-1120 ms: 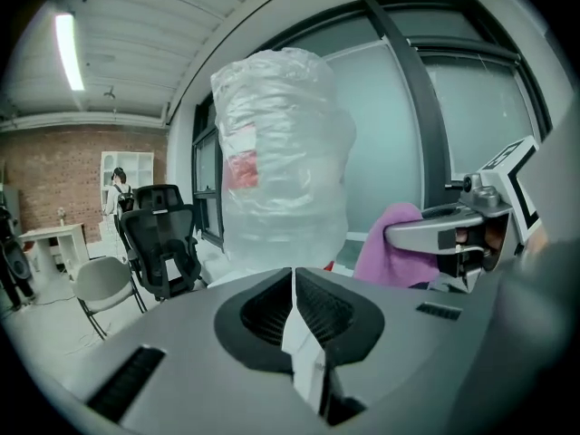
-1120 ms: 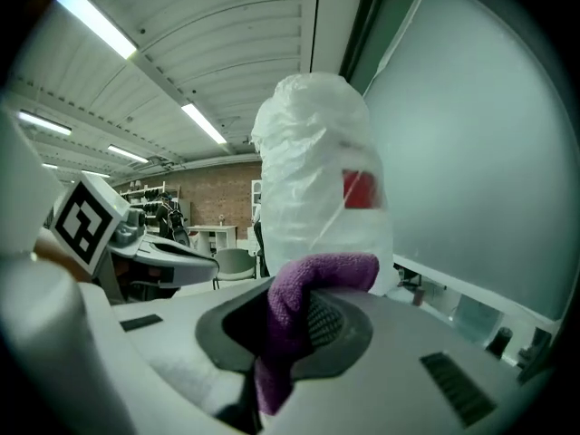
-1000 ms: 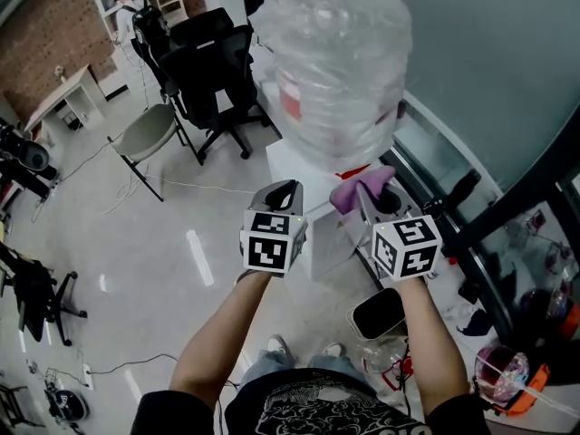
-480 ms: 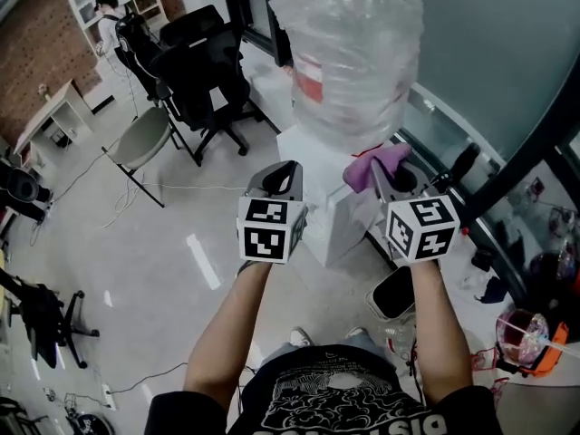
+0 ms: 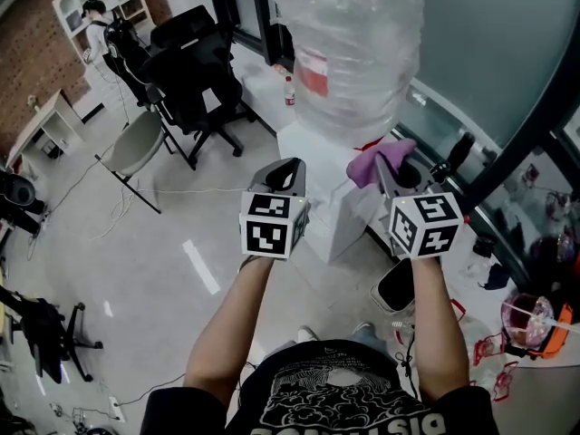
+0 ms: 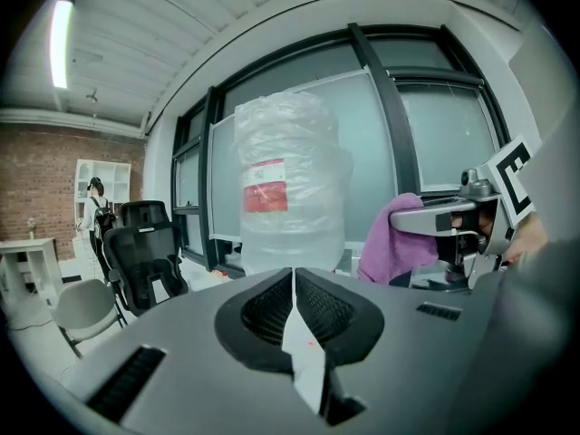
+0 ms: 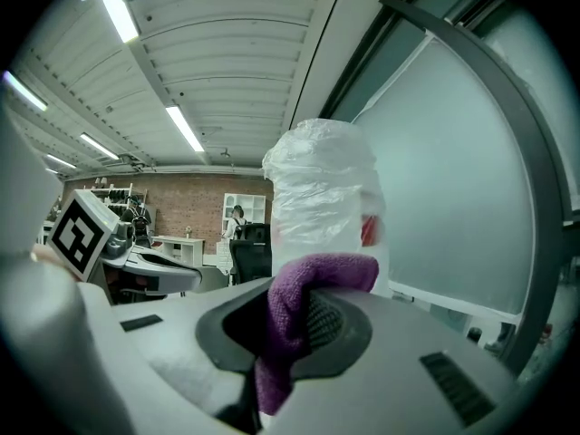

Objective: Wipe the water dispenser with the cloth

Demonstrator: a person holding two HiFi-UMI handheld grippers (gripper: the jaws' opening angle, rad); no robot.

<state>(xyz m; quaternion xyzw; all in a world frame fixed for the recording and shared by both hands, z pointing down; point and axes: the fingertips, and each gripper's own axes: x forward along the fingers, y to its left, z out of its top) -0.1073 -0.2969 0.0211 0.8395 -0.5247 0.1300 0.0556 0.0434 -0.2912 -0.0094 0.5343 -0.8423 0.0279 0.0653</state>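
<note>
In the head view the water dispenser [image 5: 340,220] stands just above the middle of the frame, a white cabinet on the pale floor [image 5: 172,270] beside the dark-framed window [image 5: 507,53]. A large water bottle [image 5: 353,53] wrapped in crinkled clear plastic with a red label sits on top of it. The right gripper [image 5: 381,175] is held at the right of the dispenser. Its fingers [image 7: 331,320] are clamped on a purple cloth [image 5: 381,159], which bunches over the tips. The cloth is close against the dispenser's top edge just under the bottle, though contact cannot be made out. In the right gripper view the cloth [image 7: 304,311] fills the gap between the fingers and hangs down, with the wrapped bottle [image 7: 322,198] rising right behind it. The left gripper [image 5: 288,172] hovers beside the right one, in front of the dispenser's left half. Its fingers [image 6: 265,314] are pressed together with nothing between them. The left gripper view looks at the bottle [image 6: 290,179], with the cloth [image 6: 394,238] and the right gripper [image 6: 439,220] at the right of the frame. Black office chairs [image 5: 195,71] and a grey chair [image 5: 127,139] stand in the upper left of the head view. A person [image 5: 95,21] stands by white shelves in the far corner there.
</note>
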